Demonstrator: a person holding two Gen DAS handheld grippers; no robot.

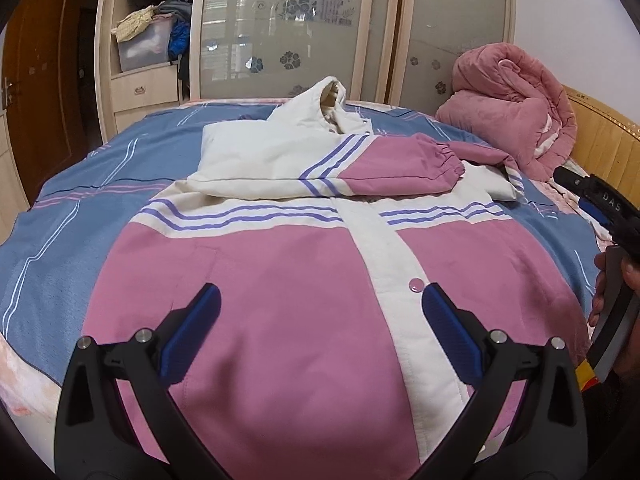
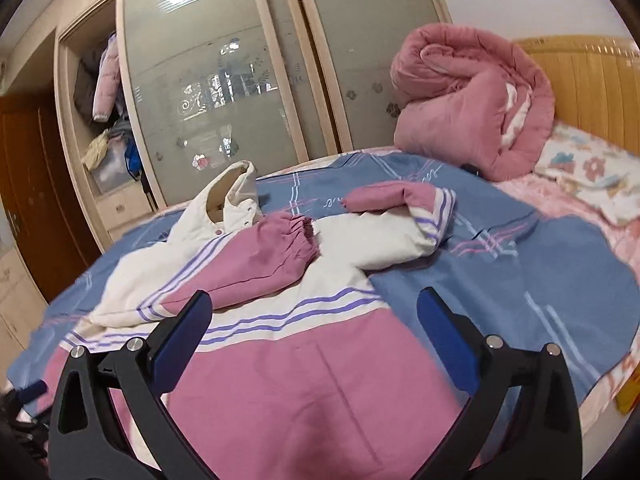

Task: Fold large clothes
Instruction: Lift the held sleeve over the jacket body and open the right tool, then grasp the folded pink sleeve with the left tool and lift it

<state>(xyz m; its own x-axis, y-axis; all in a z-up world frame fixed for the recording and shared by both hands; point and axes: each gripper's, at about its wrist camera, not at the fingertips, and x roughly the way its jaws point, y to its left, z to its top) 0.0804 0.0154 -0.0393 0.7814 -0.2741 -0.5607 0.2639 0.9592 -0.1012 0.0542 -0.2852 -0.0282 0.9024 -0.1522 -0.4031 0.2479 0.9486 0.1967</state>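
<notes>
A pink and cream hooded jacket (image 1: 288, 280) with purple stripes lies front up on the bed, hood (image 1: 328, 96) at the far side. Its left sleeve (image 1: 360, 168) is folded across the chest. The other sleeve (image 2: 396, 216) lies bent out to the right. My left gripper (image 1: 320, 312) is open and empty, hovering over the jacket's lower front near a snap button (image 1: 416, 285). My right gripper (image 2: 314, 320) is open and empty above the jacket's lower right part (image 2: 304, 380). The right gripper also shows at the right edge of the left wrist view (image 1: 600, 208).
The bed has a blue striped cover (image 1: 80, 208). A rolled pink quilt (image 1: 516, 120) lies at the head by the wooden headboard (image 2: 592, 88), with a floral pillow (image 2: 592, 172). A wardrobe with glass sliding doors (image 1: 288, 28) and open shelves (image 1: 148, 36) stands behind.
</notes>
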